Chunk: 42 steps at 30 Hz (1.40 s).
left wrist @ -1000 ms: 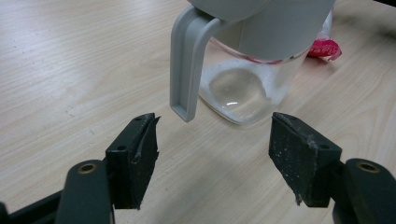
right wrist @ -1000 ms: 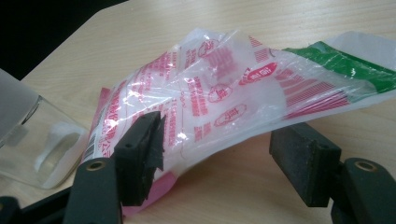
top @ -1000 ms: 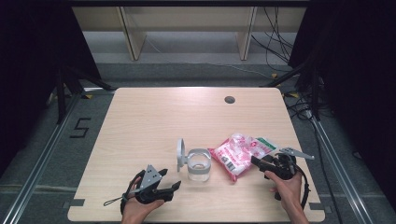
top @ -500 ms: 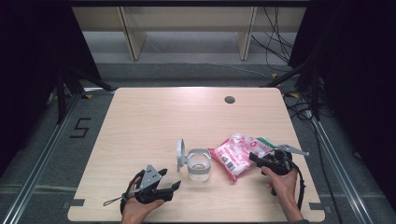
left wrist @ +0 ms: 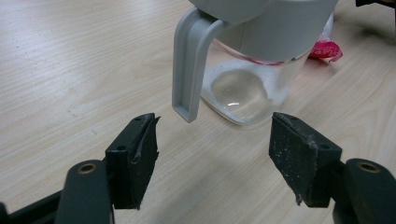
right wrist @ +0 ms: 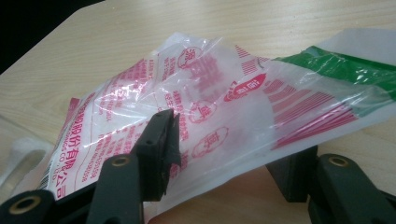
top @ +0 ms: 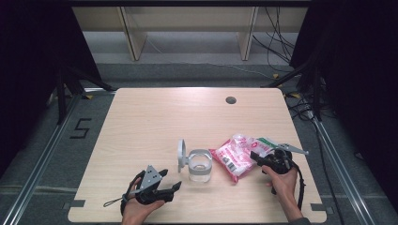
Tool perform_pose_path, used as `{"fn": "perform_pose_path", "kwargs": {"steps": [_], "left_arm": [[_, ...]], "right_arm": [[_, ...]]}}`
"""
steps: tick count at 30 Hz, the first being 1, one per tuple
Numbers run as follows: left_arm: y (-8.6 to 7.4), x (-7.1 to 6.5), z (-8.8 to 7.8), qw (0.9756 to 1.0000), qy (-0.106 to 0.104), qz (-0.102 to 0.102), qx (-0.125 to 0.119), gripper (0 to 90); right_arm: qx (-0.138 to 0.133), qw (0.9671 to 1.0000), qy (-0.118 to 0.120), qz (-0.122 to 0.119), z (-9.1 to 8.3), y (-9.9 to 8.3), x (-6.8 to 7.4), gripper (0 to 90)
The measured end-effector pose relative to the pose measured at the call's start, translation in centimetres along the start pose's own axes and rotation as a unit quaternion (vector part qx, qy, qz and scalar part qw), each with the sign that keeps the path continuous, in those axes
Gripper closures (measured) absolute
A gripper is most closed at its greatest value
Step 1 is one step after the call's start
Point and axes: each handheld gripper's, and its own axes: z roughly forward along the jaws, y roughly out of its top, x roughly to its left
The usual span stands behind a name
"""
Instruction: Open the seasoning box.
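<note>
A clear plastic jug with a grey rim and handle stands near the table's front, its round lid flipped up on the left. My left gripper lies open just left of and in front of the jug. In the left gripper view the jug's handle hangs a little beyond the open gripper. A pink and white printed plastic bag with a green end lies right of the jug. My right gripper is open, its jaws wide apart around the edge of the bag, one above and one under it.
A dark round hole sits in the light wooden table near its far right. Pale shelving and cables lie on the floor beyond the table.
My right gripper has slid left and forward, so the bag's edge now lies between its jaws. The left gripper and the jug have not moved.
</note>
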Motion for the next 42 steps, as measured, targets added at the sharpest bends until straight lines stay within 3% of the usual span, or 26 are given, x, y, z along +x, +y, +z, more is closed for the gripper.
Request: {"fn": "perform_pose_path", "kwargs": {"steps": [2,4,7,8,9,10,11,12,13,16,17,18,19,21,22,24,25,28,30,32,34,36,37,38,40,42], "left_arm": [[0.0,0.0,0.0,1.0000,0.000,0.000,0.000,32.1],[0.1,0.2,0.0,0.9999,0.002,0.017,0.001,32.1],[0.0,0.2,0.0,0.9999,0.002,0.016,0.000,32.0],[0.0,0.0,0.1,1.0000,-0.001,0.001,-0.002,32.0],[-0.1,0.0,0.1,1.0000,-0.001,-0.001,-0.003,32.0],[0.0,0.0,0.1,1.0000,0.000,0.004,-0.002,32.0],[0.0,0.0,0.1,1.0000,0.000,0.004,-0.002,32.0],[0.0,0.2,0.1,0.9999,-0.001,0.014,-0.003,32.0],[0.1,0.0,0.0,1.0000,-0.001,0.006,0.000,32.0],[-0.1,-0.1,-0.2,1.0000,0.001,-0.002,-0.005,32.0],[-0.1,0.0,-0.3,1.0000,0.003,0.001,-0.002,32.0],[-0.2,0.0,-0.4,1.0000,0.005,-0.002,-0.003,32.0],[-0.2,0.1,-0.5,1.0000,0.005,-0.002,-0.001,32.0],[-0.2,0.1,-0.5,0.9999,0.007,-0.006,-0.006,32.0],[-0.2,0.2,-0.5,0.9999,0.005,-0.006,-0.013,32.0],[-0.2,0.4,-0.6,0.9998,0.007,0.008,-0.014,32.0],[-0.2,0.3,-0.7,0.9999,0.011,-0.004,-0.007,32.1],[-0.1,0.1,-0.5,1.0000,0.007,-0.003,-0.004,32.0],[0.0,0.1,-0.4,1.0000,0.006,0.004,-0.005,32.0],[-0.2,-0.1,-0.2,1.0000,0.001,-0.005,-0.006,32.0],[-0.3,0.1,-0.3,1.0000,0.006,0.002,0.000,32.0],[-0.3,0.1,-0.3,1.0000,0.007,-0.005,-0.001,32.1],[-0.3,0.3,-0.3,1.0000,0.007,-0.003,-0.004,32.0],[-0.2,0.3,-0.3,1.0000,0.007,-0.004,-0.005,32.1],[-0.1,0.1,-0.2,0.9999,0.004,-0.007,-0.009,32.1],[0.0,0.0,-0.1,1.0000,0.004,-0.004,-0.007,32.0]], "right_arm": [[-0.004,0.9995,-0.001,-0.031,0.2,0.1,-0.5,48.6],[-0.007,0.9996,-0.003,-0.027,0.3,0.1,-0.5,49.0],[0.001,0.9995,-0.010,-0.030,0.3,0.2,-0.5,51.1],[0.000,0.9994,-0.011,-0.032,0.3,0.2,-0.5,52.0],[-0.002,0.9994,-0.011,-0.032,0.4,0.2,-0.5,52.4],[0.006,1.0000,-0.007,-0.001,0.4,0.1,-0.1,53.1],[0.006,1.0000,-0.007,-0.001,0.4,0.1,-0.1,53.1],[0.001,0.9996,-0.005,-0.028,0.5,0.3,-0.6,54.8],[0.005,0.9995,-0.011,-0.028,0.5,0.3,-0.6,55.9],[-0.007,0.9996,-0.004,-0.027,0.9,0.3,-0.6,59.3],[-0.001,1.0000,-0.002,-0.003,0.8,0.3,-0.3,59.9],[-0.005,0.9997,-0.004,-0.025,1.0,0.4,-0.7,60.6],[0.003,0.9999,-0.014,-0.005,1.0,0.4,-0.3,61.5],[-0.005,0.9999,-0.004,-0.013,1.2,0.4,-0.5,62.7],[0.000,0.9994,-0.011,-0.034,1.1,0.5,-0.7,64.6],[0.002,0.9993,-0.011,-0.035,1.1,0.6,-0.7,66.4],[0.002,0.9993,-0.011,-0.037,1.1,0.6,-0.7,67.7],[-0.004,0.9990,-0.006,-0.045,1.1,0.6,-0.6,74.1],[0.002,0.9996,0.001,-0.029,1.0,0.6,-0.1,80.0],[-0.005,0.9990,0.004,-0.043,1.2,0.5,0.0,83.8],[-0.002,0.9976,0.003,-0.069,1.1,0.7,-0.2,86.4],[-0.004,0.9975,-0.001,-0.070,1.1,0.6,0.0,87.3],[0.007,0.9988,0.001,-0.048,0.8,0.6,0.4,88.0],[-0.003,0.9967,-0.009,-0.081,1.0,0.7,0.0,88.5],[-0.003,0.9984,0.008,-0.056,0.9,0.6,0.3,89.2],[-0.012,0.9969,0.005,-0.077,1.0,0.7,-0.1,89.5]]}}
